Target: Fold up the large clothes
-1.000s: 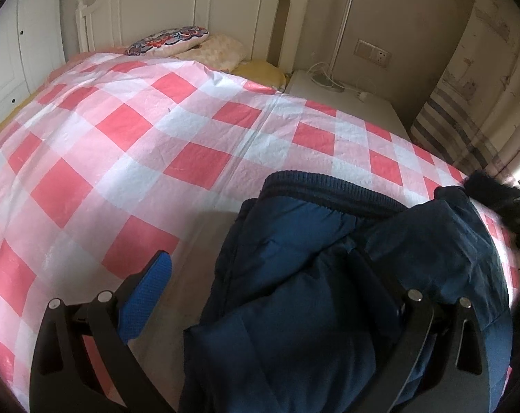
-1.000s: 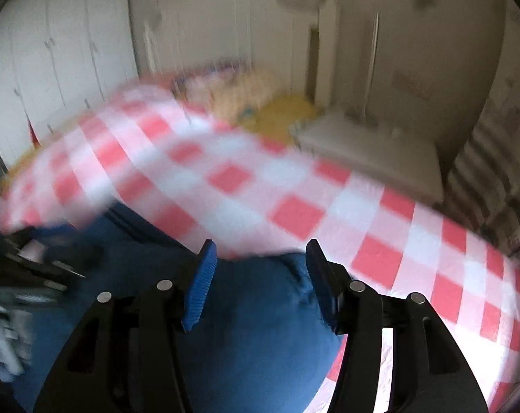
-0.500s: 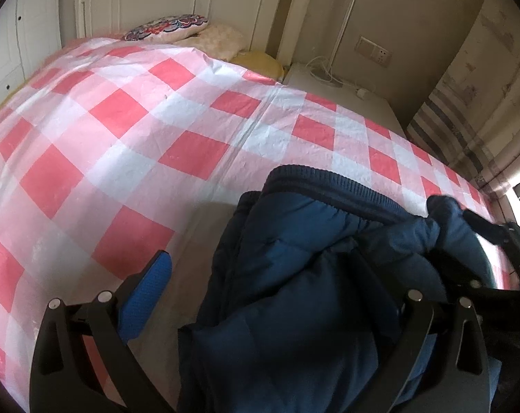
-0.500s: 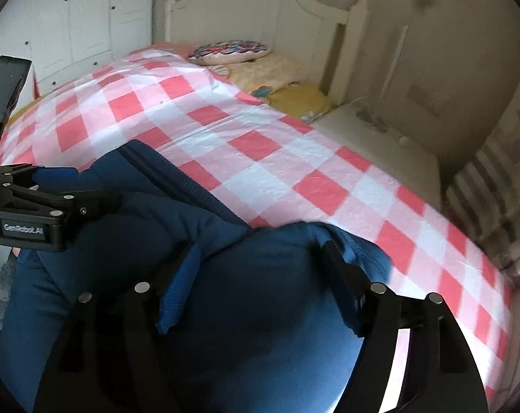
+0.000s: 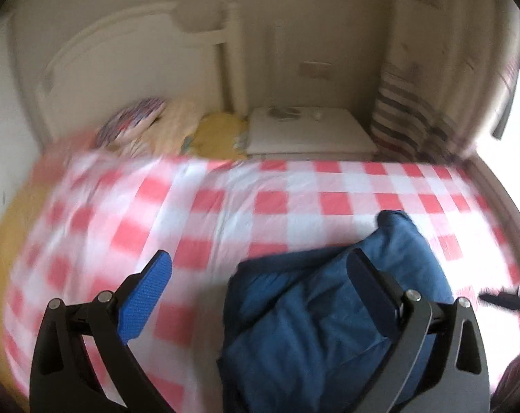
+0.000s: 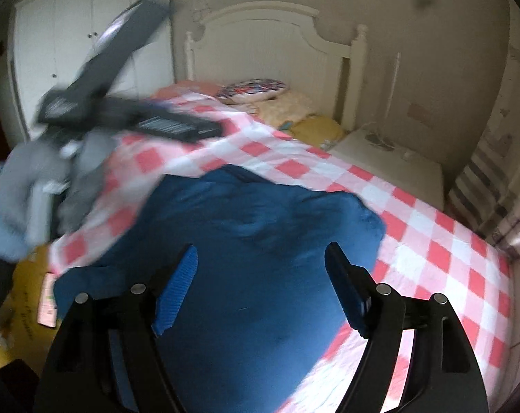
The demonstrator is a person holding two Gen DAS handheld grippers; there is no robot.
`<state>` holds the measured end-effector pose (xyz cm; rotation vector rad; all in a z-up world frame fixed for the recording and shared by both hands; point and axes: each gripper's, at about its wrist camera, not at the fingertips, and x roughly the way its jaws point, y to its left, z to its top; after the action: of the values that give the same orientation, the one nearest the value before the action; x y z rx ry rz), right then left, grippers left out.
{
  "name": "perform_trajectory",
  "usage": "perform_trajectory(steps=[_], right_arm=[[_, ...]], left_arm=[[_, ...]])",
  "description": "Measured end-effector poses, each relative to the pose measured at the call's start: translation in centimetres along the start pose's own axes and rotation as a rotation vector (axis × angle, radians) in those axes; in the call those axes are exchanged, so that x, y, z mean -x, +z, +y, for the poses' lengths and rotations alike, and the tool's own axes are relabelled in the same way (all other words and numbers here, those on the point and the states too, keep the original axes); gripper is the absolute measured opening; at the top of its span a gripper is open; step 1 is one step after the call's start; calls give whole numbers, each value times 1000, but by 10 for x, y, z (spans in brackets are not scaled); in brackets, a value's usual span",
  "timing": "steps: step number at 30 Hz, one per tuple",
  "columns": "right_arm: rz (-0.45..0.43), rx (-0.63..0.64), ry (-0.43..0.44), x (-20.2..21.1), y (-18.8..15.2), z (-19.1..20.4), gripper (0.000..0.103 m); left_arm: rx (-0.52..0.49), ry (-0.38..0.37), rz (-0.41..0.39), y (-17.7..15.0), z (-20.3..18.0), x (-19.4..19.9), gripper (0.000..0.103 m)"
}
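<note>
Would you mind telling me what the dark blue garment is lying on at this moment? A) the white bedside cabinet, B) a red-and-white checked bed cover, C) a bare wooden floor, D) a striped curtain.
B: the dark blue garment lies bunched on the red-and-white checked bed cover, which shows around it in both wrist views, while the bedside cabinet stands apart near the headboard.

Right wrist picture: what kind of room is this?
Almost surely a bedroom. There is a bed with a tall white wooden headboard, a red-and-white checked bedspread and pillows, and a white wardrobe against the wall.
</note>
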<state>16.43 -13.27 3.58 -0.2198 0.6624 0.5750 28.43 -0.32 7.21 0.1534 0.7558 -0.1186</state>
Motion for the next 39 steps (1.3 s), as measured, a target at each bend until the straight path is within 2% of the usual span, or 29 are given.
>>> perform_trajectory(steps=[3, 5, 7, 8, 9, 11, 15, 18, 20, 22, 24, 28, 30, 33, 36, 37, 39], right_arm=[[-12, 99, 27, 12, -17, 43, 77], [8, 203, -17, 5, -32, 68, 86], [74, 259, -55, -14, -48, 81, 87], [49, 235, -47, -19, -55, 80, 88], [40, 209, -24, -19, -57, 77, 88], [43, 188, -2, -14, -57, 73, 87], [-71, 118, -78, 27, -73, 68, 88], [-129, 64, -130, 59, -111, 61, 90], [-94, 7, -121, 67, -144, 62, 90], [-68, -33, -147, 68, -170, 63, 90], [-49, -81, -164, 62, -181, 60, 90], [-47, -123, -173, 47, -181, 62, 89], [-44, -128, -216, 37, -174, 60, 85], [12, -121, -267, 23, -174, 62, 84], [6, -94, -319, 15, -176, 68, 84], [-1, -81, -328, 14, -175, 70, 82], [-41, -33, -298, 18, -167, 77, 55]], left_arm=[[-72, -13, 121, 7, -18, -37, 101], [-113, 40, 202, -4, -24, -77, 101], [-126, 63, 272, -24, -22, -113, 101], [-100, 30, 265, -32, -17, -121, 101], [-32, -16, 254, -38, -5, -126, 101], [34, -59, 260, -45, 8, -128, 101], [5, -24, 247, -48, 5, -125, 101], [-18, 11, 234, -48, -1, -124, 101], [-21, 26, 223, -48, -2, -122, 101], [-22, 40, 214, -48, -4, -121, 101], [-34, 72, 197, -48, -6, -118, 101], [-61, 125, 171, -49, -11, -113, 101], [-56, 122, 171, -49, -9, -113, 101], [-42, 106, 169, -50, -7, -114, 101], [-32, 95, 159, -51, -5, -113, 101], [-30, 94, 155, -52, -4, -113, 101], [-28, 95, 148, -52, -4, -113, 101]])
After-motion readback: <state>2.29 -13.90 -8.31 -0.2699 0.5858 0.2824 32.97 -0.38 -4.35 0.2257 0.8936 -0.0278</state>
